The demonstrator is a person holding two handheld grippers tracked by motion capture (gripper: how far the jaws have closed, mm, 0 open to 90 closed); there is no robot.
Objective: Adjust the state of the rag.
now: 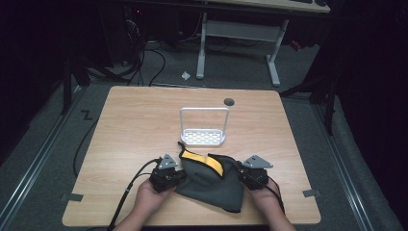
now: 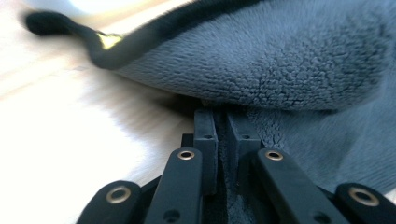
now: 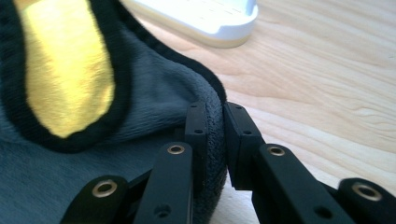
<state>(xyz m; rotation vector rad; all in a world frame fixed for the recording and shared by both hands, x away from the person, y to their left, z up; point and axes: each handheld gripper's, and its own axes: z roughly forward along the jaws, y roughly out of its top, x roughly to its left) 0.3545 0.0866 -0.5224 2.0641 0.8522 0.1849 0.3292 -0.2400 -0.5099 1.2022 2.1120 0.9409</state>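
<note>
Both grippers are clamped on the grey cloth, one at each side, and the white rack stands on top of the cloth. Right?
Not quite. The white rack stands on the bare table beyond the grey cloth, not on it; the high view shows this. The left gripper and right gripper are indeed clamped on the cloth's two sides.

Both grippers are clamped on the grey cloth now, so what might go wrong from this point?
1. The left gripper pinches only a thin fold of the grey cloth, so it may slip out under tension.
2. The right gripper holds just the black-trimmed edge; a hard pull might tear free.
3. The white rack stands just beyond the cloth, so a forward lift or swing may knock it.
</note>
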